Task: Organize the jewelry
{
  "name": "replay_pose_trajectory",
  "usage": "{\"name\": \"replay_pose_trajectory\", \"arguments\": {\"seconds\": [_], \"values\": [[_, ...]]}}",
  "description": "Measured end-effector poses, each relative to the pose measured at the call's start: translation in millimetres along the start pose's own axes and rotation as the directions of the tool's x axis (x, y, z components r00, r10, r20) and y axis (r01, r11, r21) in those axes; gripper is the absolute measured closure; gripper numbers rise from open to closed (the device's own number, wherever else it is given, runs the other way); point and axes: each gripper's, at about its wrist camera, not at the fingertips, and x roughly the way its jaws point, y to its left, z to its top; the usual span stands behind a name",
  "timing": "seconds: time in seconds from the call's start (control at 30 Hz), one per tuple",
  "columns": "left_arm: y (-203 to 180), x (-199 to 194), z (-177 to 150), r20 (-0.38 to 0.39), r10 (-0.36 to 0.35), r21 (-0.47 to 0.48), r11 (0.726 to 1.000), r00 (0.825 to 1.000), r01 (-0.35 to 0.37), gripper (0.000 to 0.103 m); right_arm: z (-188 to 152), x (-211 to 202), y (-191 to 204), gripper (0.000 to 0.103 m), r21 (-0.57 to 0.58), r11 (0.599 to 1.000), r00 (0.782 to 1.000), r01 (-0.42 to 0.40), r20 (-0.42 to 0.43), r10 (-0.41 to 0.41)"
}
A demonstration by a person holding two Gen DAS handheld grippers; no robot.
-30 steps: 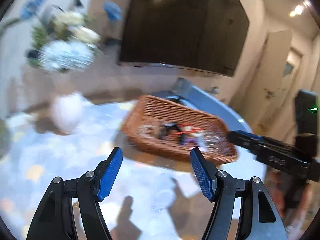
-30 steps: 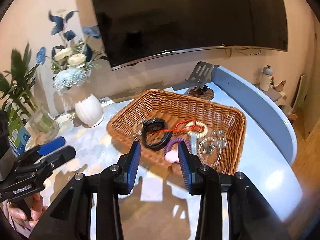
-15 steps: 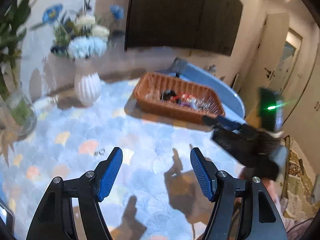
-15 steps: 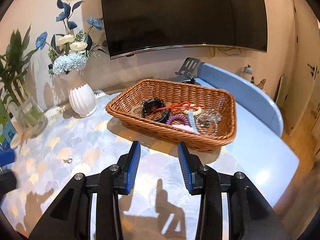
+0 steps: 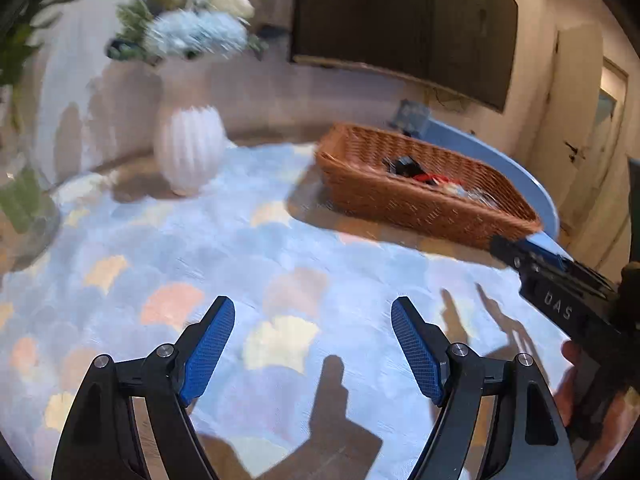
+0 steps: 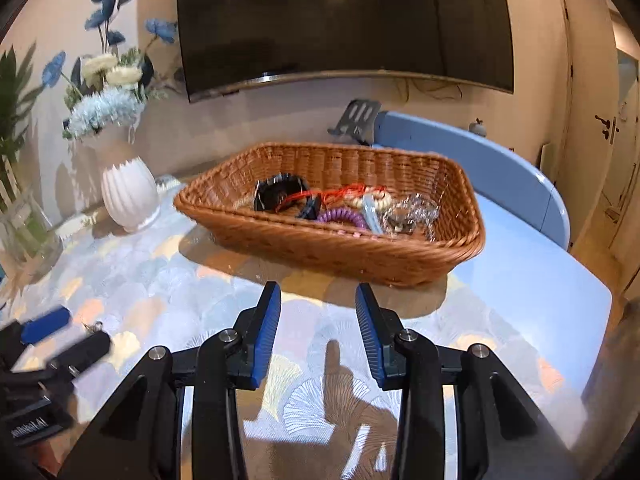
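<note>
White ribbed vase (image 6: 129, 196) of flowers (image 6: 105, 100) beneath a wall television (image 6: 344, 20).

Rough woven wicker basket (image 6: 304, 248), glossy ribbed white vase (image 6: 129, 196), smooth patterned tablecloth (image 6: 168, 280).

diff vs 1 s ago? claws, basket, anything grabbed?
Both claws backed away from the basket toward the near side of the table. The left claw has just been opening wider, with nothing between its pads; the right claw kept its gap, also empty. Nothing grabbed or released. The basket, the jewelry in it and the vase stayed put.
</note>
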Motion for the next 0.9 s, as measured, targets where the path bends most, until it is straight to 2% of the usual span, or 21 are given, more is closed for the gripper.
{"name": "replay_pose_trajectory", "arguments": {"seconds": [0.13, 0.23, 0.37, 0.53, 0.67, 0.9], "values": [[-12, 3, -4, -0.015, 0.047, 0.051, 0.998, 0.999, -0.046, 0.022, -5, -4, 7, 0.062, -0.038, 0.999, 1.0, 0.006, 0.017, -0.006], [-22, 1, -7, 0.011, 0.074, 0.099, 0.992, 0.997, -0.075, 0.022, -7, -6, 11, 0.062, -0.067, 0.998, 1.0, 0.006, 0.021, -0.005], [-32, -2, -10, 0.021, 0.082, 0.141, 0.986, 0.996, -0.084, 0.022, -7, -2, 11, 0.056, -0.067, 0.998, 1.0, 0.011, -0.003, -0.011], [-31, -1, -11, 0.012, 0.071, 0.141, 0.987, 0.997, -0.072, 0.022, -7, -3, 4, 0.05, -0.023, 0.998, 0.999, 0.05, 0.001, -0.05], [-30, -2, -10, 0.013, 0.065, 0.135, 0.989, 0.998, -0.066, 0.022, -6, -1, 7, 0.038, -0.048, 0.993, 0.993, 0.112, -0.024, -0.113], [-22, -3, -8, 0.009, 0.053, 0.089, 0.995, 0.999, -0.054, 0.022, -8, 1, 11, 0.038, -0.066, 0.989, 0.99, 0.13, -0.038, -0.133]]}}
